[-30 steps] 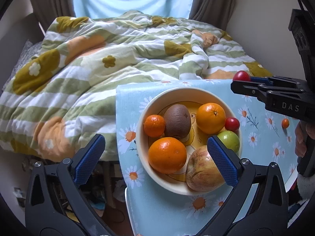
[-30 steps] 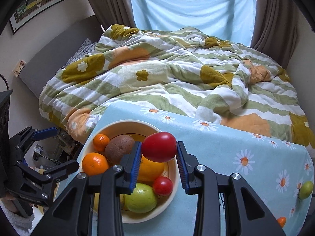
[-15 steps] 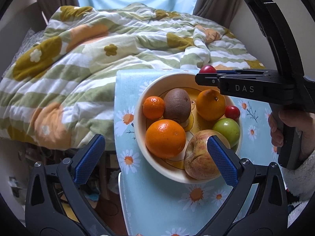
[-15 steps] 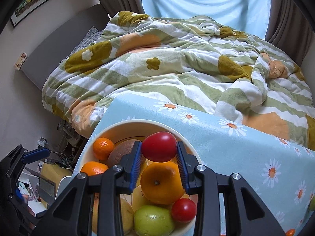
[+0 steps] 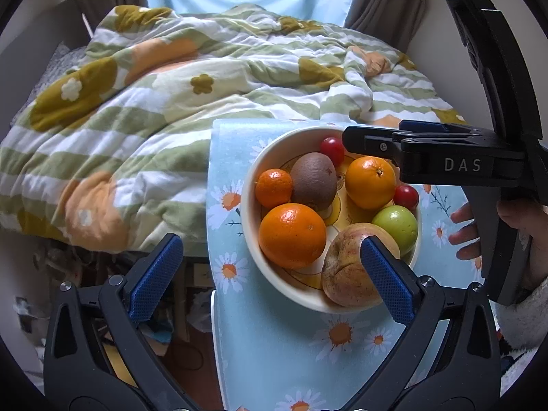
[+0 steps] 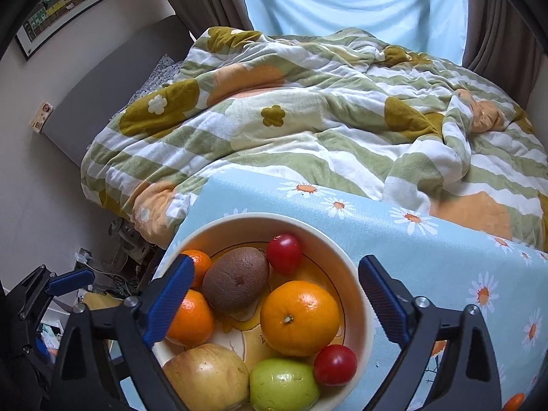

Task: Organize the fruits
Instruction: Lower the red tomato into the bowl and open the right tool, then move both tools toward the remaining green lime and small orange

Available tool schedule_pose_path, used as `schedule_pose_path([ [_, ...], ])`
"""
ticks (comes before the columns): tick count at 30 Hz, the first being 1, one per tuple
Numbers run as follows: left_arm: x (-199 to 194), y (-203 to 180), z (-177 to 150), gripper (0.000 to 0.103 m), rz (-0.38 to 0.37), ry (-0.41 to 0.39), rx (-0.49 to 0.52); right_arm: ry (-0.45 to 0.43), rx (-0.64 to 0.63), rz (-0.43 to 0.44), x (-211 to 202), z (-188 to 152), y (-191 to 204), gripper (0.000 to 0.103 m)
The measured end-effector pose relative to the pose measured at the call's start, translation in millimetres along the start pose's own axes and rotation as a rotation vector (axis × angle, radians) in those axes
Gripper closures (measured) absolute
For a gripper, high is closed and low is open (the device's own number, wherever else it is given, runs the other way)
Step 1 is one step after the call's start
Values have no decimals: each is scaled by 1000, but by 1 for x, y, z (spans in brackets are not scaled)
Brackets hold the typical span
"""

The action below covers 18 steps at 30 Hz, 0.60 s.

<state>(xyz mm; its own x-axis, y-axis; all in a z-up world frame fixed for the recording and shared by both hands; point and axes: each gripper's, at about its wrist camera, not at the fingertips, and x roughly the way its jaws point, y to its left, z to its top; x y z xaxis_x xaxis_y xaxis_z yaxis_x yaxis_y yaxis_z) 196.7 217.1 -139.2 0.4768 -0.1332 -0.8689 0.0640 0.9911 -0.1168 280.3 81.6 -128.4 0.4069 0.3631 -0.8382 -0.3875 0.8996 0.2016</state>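
A cream bowl (image 5: 263, 157) (image 6: 356, 274) on the blue daisy tablecloth holds oranges, a brown kiwi (image 5: 313, 179) (image 6: 236, 282), a big apple (image 5: 346, 274), a green fruit (image 5: 397, 227) and two red tomatoes. One red tomato (image 5: 332, 149) (image 6: 284, 253) lies at the bowl's far rim beside the kiwi. My right gripper (image 6: 275, 303) is open and empty above the bowl; it also shows in the left wrist view (image 5: 352, 138). My left gripper (image 5: 270, 279) is open and empty over the bowl's near side.
A bed with a striped flower quilt (image 6: 308, 120) lies beyond the table. The tablecloth (image 6: 428, 239) ends at its left edge (image 5: 214, 222), with floor clutter below. A small orange fruit (image 6: 512, 400) lies on the cloth at the right.
My right gripper has opened and let go of the red tomato, which now lies in the bowl by the kiwi. The right gripper moved further over the bowl.
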Motion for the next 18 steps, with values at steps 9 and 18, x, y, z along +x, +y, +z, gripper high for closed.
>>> schedule_pose_path([
  [9,-20,-4,3,0,12,-31,23,-45,-11,-19,-31,-4,4,1],
  [18,-43,-28,8,0,12,-22,92,-69,31,-53,-84,-17,-6,1],
])
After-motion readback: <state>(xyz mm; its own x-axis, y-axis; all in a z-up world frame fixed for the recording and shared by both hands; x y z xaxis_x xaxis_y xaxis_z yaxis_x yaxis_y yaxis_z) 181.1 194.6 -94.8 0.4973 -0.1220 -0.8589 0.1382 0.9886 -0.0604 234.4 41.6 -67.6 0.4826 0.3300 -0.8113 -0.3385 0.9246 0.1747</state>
